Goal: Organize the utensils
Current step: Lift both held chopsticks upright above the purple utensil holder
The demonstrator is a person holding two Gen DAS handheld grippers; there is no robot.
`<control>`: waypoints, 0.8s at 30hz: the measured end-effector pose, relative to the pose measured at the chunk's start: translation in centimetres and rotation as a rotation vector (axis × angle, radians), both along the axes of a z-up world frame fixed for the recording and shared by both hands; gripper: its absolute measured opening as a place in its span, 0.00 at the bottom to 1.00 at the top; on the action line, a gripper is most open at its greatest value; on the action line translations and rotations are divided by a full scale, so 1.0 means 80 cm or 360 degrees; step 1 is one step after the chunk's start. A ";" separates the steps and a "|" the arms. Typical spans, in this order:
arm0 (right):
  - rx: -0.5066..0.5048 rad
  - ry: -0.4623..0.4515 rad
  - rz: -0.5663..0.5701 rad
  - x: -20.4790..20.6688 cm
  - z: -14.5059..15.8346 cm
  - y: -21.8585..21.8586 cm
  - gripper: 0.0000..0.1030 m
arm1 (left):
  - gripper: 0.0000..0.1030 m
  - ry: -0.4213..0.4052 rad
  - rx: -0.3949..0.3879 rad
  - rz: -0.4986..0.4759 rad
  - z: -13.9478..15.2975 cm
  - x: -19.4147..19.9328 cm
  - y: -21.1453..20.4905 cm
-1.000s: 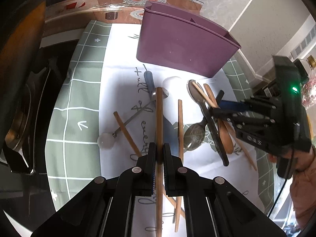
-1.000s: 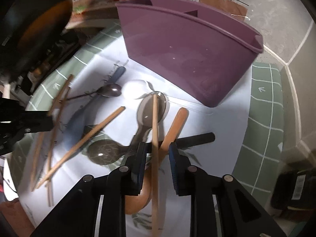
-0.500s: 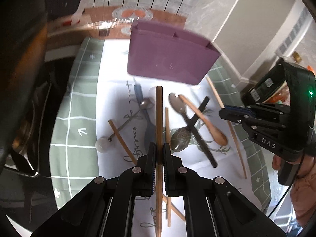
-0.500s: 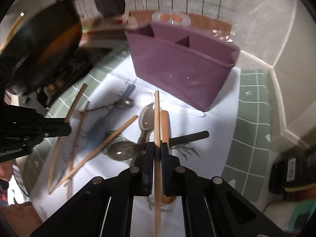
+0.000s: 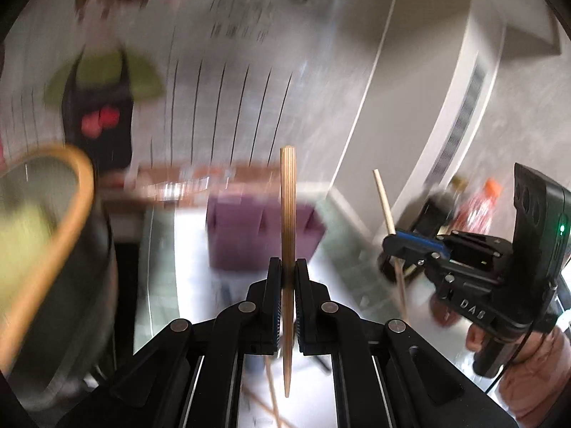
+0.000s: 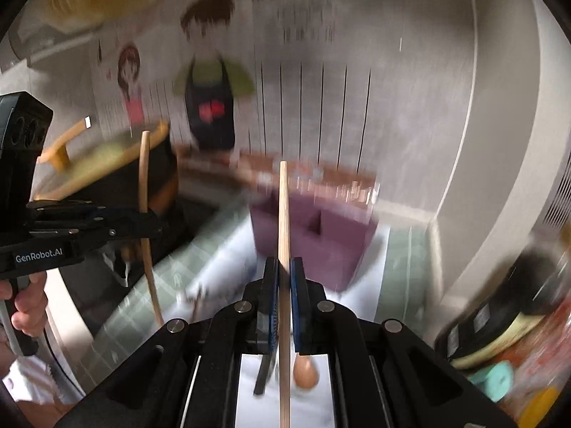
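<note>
Behind everything stands a pale kitchen wall (image 6: 410,107) carrying a blurred cartoon sticker of a figure in a dark apron (image 6: 212,96). Below it lies a green-and-white checked cloth (image 6: 178,274), and on the cloth sits a purple utensil holder (image 6: 314,235), open-topped with an inner divider, probably where the utensils are meant to end up. To the left, a dark pan with a wooden-rimmed lid (image 5: 64,214) fills the edge of the left wrist view. Both grippers are raised above the cloth, each carrying one wooden chopstick, likely so the pair can be dropped into the holder together. The left gripper (image 5: 287,278) has its fingers pressed onto a darker, ridged chopstick (image 5: 287,214) that stands upright, blunt end up. The right gripper (image 6: 283,278) pinches a paler, smoother chopstick (image 6: 283,221), also upright and in line with the holder. A wooden spoon bowl (image 6: 305,372) remains on the cloth below.
</note>
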State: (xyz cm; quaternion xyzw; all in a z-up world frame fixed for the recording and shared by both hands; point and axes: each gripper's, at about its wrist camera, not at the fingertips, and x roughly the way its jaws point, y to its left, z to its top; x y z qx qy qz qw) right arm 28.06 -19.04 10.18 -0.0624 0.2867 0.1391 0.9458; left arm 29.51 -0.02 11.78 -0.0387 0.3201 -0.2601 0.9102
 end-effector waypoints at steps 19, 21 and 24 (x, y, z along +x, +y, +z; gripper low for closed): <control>0.0213 -0.0653 -0.0107 0.112 0.147 -0.015 0.05 | 0.06 -0.0456 -0.0061 0.0281 0.149 0.130 -0.049; 0.0252 -0.0638 -0.0109 0.124 0.124 -0.021 0.05 | 0.06 -0.0416 -0.0050 0.0315 0.127 0.145 -0.053; 0.0283 -0.0589 -0.0111 0.150 0.088 -0.027 0.05 | 0.07 -0.0345 -0.0031 0.0345 0.092 0.171 -0.058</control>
